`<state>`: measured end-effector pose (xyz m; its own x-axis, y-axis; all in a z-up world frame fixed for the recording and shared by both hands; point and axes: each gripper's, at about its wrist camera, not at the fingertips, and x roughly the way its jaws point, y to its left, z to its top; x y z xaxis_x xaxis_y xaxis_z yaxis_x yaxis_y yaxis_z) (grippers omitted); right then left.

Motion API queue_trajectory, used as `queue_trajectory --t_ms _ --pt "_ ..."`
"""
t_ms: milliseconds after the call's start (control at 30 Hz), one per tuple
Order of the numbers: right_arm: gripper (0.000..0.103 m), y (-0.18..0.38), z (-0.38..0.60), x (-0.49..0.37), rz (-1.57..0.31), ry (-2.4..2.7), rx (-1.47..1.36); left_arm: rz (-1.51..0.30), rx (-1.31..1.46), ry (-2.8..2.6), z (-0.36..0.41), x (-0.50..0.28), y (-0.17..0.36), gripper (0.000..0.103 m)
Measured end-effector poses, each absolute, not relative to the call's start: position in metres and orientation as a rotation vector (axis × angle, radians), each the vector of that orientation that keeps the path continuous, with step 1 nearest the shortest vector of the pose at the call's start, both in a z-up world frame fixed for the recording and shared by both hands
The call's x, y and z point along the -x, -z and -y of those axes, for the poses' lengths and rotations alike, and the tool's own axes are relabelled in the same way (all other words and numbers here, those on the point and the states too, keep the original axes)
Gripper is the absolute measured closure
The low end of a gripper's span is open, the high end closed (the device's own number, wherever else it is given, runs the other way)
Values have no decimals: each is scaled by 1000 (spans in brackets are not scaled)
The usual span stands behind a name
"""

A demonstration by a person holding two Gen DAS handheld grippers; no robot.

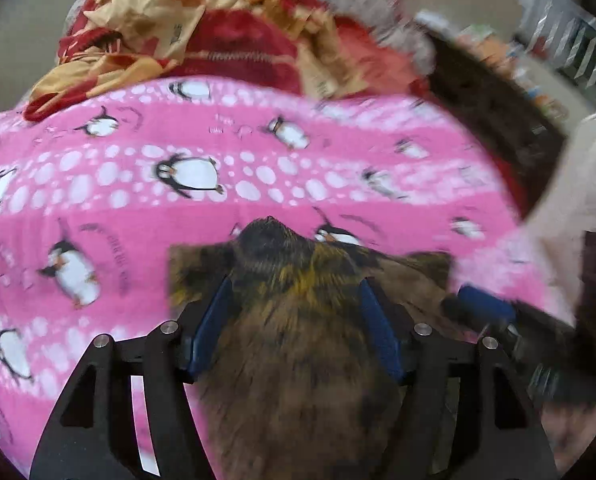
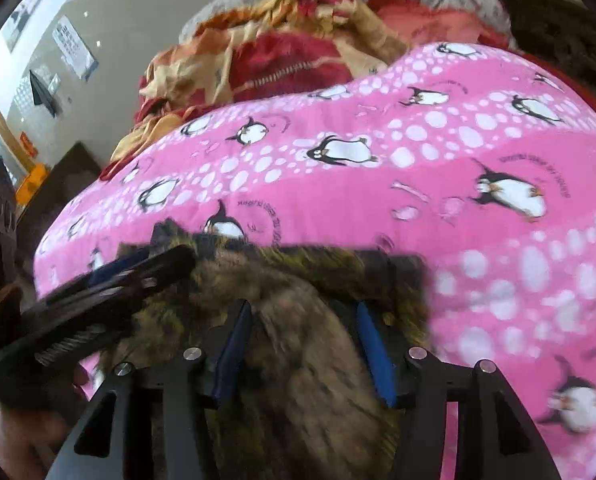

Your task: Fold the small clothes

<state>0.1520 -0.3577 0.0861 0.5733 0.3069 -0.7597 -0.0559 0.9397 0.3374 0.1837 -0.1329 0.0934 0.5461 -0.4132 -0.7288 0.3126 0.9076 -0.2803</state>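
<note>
A small brown and olive patterned garment [image 1: 298, 340] lies on a pink penguin-print blanket [image 1: 137, 184]. My left gripper [image 1: 295, 300] has the garment bunched between its blue pads [image 1: 217, 320]. My right gripper [image 2: 304, 328] holds another part of the same garment [image 2: 289, 360] between its blue pads [image 2: 372, 348]. The right gripper shows at the right of the left wrist view [image 1: 486, 312]. The left gripper shows at the left of the right wrist view [image 2: 117, 280]. Both views are motion-blurred.
A heap of red and yellow clothes [image 1: 201, 36] lies behind the pink blanket [image 2: 418, 184], also in the right wrist view [image 2: 265, 64]. A dark furry item [image 1: 494, 120] sits at the right. Shelves and a wall [image 2: 57, 60] stand beyond.
</note>
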Motion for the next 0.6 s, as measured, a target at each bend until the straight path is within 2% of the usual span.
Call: queue_trajectory --t_ms 33,100,233,300,467,600 --pt "48 -98 370 -138 -893 -232 -296 -880 126 438 122 -174 -95 14" --pt "30 -112 392 -111 -821 -266 -296 -863 150 437 95 -150 -85 8" --pt "29 -81 421 -76 -865 -374 -401 -1054 300 507 79 -133 -25 8" --pt "29 -54 420 -67 -923 -411 -422 -966 285 535 82 -114 -23 8" --pt "25 -36 410 -72 -936 -550 -449 -1030 428 757 98 -114 -21 7" --pt "25 -29 406 -103 -938 -621 -508 -1015 412 764 108 -121 -19 7"
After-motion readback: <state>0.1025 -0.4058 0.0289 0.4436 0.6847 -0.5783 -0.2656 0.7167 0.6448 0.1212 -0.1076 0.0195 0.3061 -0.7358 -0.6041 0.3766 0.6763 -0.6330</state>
